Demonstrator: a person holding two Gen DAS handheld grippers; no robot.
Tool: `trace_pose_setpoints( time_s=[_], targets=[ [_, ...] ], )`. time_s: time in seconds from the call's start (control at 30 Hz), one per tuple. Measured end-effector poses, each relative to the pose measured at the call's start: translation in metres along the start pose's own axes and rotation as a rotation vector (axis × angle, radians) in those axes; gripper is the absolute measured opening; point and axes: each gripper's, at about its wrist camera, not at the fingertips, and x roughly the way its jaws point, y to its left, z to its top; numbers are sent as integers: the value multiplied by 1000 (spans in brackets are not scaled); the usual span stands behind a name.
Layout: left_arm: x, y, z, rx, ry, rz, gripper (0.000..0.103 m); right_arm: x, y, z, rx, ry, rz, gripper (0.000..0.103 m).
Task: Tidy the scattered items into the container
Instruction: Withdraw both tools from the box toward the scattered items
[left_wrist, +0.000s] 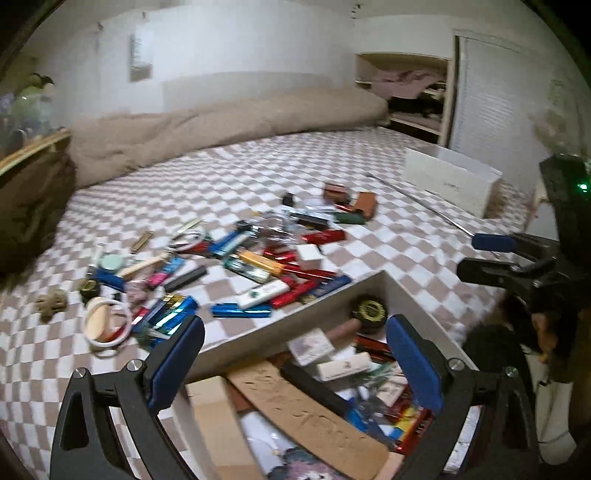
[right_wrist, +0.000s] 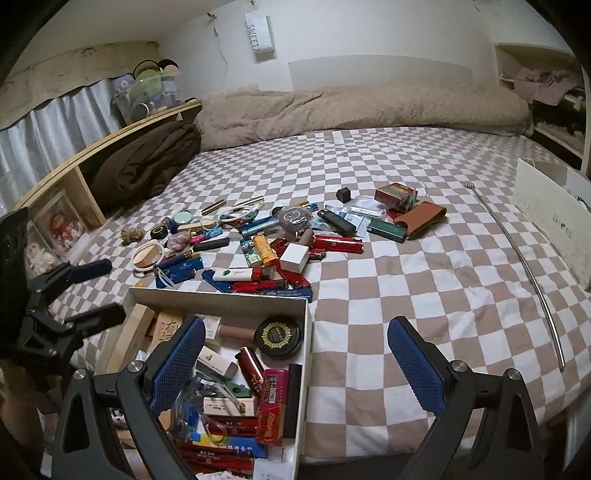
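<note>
A white open box (right_wrist: 221, 297) sits on the near edge of a checkered bed; it holds several small items, among them a black round tin (right_wrist: 277, 336) and a red pack (right_wrist: 271, 413). The box also shows in the left wrist view (left_wrist: 314, 302). Many small items lie scattered beyond it: lighters, a white cube (right_wrist: 294, 257), a brown leather case (right_wrist: 421, 218), a red carton (right_wrist: 395, 192), a round mirror (right_wrist: 149, 256). My left gripper (left_wrist: 295, 362) is open and empty above the box. My right gripper (right_wrist: 295, 365) is open and empty over the box's right wall.
A long metal rod (right_wrist: 532, 269) lies on the right of the bed beside a white paper bag (right_wrist: 554, 218). A beige duvet (right_wrist: 351, 107) lies along the far wall. A wooden shelf (right_wrist: 110, 140) with a brown blanket (right_wrist: 144, 162) stands at the left.
</note>
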Motion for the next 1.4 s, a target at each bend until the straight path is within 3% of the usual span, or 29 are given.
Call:
trace_pose_setpoints(
  time_s=[0.6, 0.9, 1.4],
  targets=[
    [-4, 31, -32, -188, 0, 132, 100, 20, 32, -5, -81, 8, -16, 99],
    [-7, 38, -41, -211, 1, 183, 100, 31, 36, -10, -83, 30, -21, 99],
    [-5, 42, -47, -220, 15, 196, 100, 42, 39, -14, -89, 59, -29, 99]
  ],
)
